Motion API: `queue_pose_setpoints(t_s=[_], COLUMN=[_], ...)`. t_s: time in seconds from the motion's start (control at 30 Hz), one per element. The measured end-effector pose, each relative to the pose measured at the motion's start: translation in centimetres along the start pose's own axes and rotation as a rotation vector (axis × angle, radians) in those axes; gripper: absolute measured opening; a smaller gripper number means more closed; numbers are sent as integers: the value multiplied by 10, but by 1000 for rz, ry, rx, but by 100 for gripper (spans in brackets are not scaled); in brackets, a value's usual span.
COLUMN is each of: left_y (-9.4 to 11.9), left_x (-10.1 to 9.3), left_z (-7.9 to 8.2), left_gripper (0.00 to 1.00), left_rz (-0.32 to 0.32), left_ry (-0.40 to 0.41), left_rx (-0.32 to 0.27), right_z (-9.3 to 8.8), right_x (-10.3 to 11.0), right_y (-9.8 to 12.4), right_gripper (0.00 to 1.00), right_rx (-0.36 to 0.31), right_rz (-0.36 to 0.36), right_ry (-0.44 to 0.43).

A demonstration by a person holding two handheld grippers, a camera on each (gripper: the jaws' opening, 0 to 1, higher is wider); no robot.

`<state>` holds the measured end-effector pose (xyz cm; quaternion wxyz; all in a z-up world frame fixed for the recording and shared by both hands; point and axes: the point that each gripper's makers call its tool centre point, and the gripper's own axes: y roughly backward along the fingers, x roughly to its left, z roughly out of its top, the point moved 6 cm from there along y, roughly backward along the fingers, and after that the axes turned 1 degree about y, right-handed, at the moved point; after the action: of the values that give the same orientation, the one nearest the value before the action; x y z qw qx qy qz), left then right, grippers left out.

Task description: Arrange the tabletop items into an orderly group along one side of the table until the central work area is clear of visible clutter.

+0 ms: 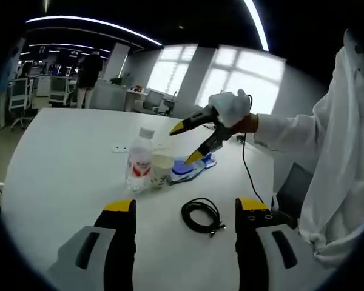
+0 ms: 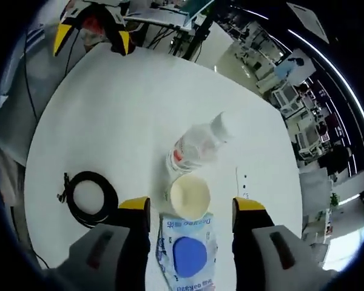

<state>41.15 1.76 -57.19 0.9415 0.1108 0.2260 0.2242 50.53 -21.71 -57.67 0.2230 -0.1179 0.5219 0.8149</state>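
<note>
The right gripper [image 2: 191,209] hangs over the desk [image 2: 139,103] with its jaws spread wide and empty; between them sit a paper cup [image 2: 190,195] and, nearer the camera, a blue-and-white wipes packet [image 2: 187,251]. Just beyond the cup a water bottle [image 2: 197,144] stands touching it. A coiled black cable [image 2: 92,197] lies apart, off to the left of the jaws. The left gripper [image 1: 187,209] is low over the desk, jaws also spread and empty, the cable [image 1: 201,216] lying between them. Past it the bottle [image 1: 139,160], cup [image 1: 161,170] and packet [image 1: 191,168] cluster together, the right gripper [image 1: 189,143] poised above them in a gloved hand [image 1: 232,107].
</note>
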Motion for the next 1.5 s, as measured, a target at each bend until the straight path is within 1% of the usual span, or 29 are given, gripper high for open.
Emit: queue_pose_setpoints(t_s=[0.03, 0.07, 0.17, 0.23, 0.27, 0.3, 0.37, 0.47, 0.6, 0.67, 0.8, 0.83, 0.87, 0.9, 0.97, 1.03, 1.1, 1.17, 1.2, 1.23, 1.27, 1.3, 1.37, 1.4, 1.47, 1.5], left_y=[-1, -1, -3, -4, -5, -6, -7, -11, -17, -20, -26, -28, -29, -31, -35, -39, -42, -46, -47, -49, -51, -53, -56, -58, -61, -63], left_x=[-2, -3, -8, -11, -12, -14, -17, -22, -30, -35, -42, -43, -45, -46, -49, -52, -55, -58, -58, -59, -60, -61, -62, -63, -64, -64], left_z=[1, 2, 5, 7, 7, 8, 10, 13, 16, 18, 19, 20, 20, 20, 20, 20, 21, 20, 20, 19, 19, 19, 16, 15, 13, 12], left_gripper=[67, 67, 67, 67, 67, 67, 67, 67, 67, 67, 67, 67, 67, 68, 67, 67, 67, 67, 67, 67, 67, 67, 67, 67, 67, 67], left_rz=[-3, -5, -12, -17, -18, -19, -22, -30, -44, -50, -62, -63, -63, -64, -70, -78, -84, -91, -92, -94, -96, -96, -95, -95, -96, -96], left_ry=[-5, -8, -19, -25, -30, -34, -35, -47, -62, -69, -79, -78, -77, -81, -85, -86, -86, -90, -91, -92, -92, -92, -98, -98, -98, -98], left_rx=[1, 2, 8, 11, 14, 16, 14, 20, 30, 35, 43, 43, 44, 46, 52, 56, 56, 62, 64, 66, 68, 70, 79, 83, 92, 95], right_z=[1, 2, -1, -1, -1, -2, -2, -2, -10, -15, -26, -30, -31, -35, -39, -45, -50, -54, -56, -61, -63, -66, -67, -69, -72, -74], right_x=[0, 0, 0, 1, 2, 2, 2, 6, 9, 11, 19, 23, 24, 29, 35, 45, 53, 62, 64, 70, 73, 78, 85, 89, 98, 104], right_y=[3, 7, 16, 21, 24, 27, 33, 42, 54, 60, 69, 72, 73, 75, 78, 79, 81, 81, 81, 81, 81, 80, 79, 77, 74, 71], right_gripper=[52, 52, 54, 55, 56, 56, 57, 56, 57, 60, 62, 61, 61, 61, 62, 61, 61, 61, 60, 60, 59, 59, 59, 59, 58, 58], right_rx=[-13, -42, -42, -53, -71, -73, -97, -126, -149, -166, -176, -181, -185, -201, -209, -200, -202, -209, -207, -201, -202, -197, -208, -204, -195, -180], right_rz=[-10, -26, -43, -53, -62, -66, -100, -119, -156, -181, -198, -211, -211, -214, -218, -216, -224, -218, -218, -224, -228, -230, -230, -228, -224, -226], right_ry=[-19, -45, -76, -102, -145, -168, -208, -276, -338, -383, -448, -491, -503, -548, -584, -623, -657, -709, -719, -749, -762, -794, -832, -859, -885, -906])
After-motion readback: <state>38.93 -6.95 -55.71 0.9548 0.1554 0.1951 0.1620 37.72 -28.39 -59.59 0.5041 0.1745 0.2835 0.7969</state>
